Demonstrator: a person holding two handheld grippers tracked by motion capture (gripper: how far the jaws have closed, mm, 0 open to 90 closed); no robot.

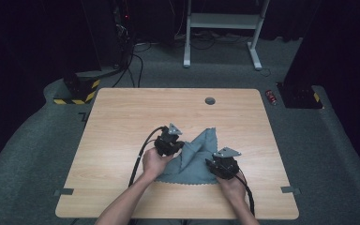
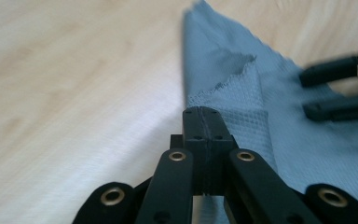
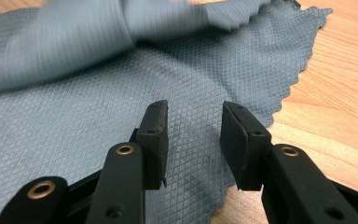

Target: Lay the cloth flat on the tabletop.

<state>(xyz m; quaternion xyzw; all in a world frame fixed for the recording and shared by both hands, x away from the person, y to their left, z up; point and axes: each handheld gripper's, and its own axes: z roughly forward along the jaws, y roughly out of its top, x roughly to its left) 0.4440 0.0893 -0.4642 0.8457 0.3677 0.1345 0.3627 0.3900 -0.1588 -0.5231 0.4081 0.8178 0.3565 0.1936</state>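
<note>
A grey-blue cloth (image 1: 198,161) with a scalloped edge lies on the wooden table (image 1: 122,122), near its front. My left gripper (image 1: 179,148) is shut on the cloth's left part and holds a fold of it raised off the table. In the left gripper view the jaws (image 2: 205,113) meet flat together, with the cloth (image 2: 242,93) running out from behind them. My right gripper (image 1: 212,164) stands open over the cloth's front right corner. Its pads (image 3: 154,126) are apart, with the flat cloth (image 3: 74,116) showing between them. In the left gripper view, the right gripper's (image 2: 338,88) jaws show at the right edge.
A round grommet hole (image 1: 210,101) sits near the table's far edge. Bare wood lies left of and beyond the cloth. Behind the table are a white desk frame (image 1: 222,28), dark cabinets and cables on grey carpet.
</note>
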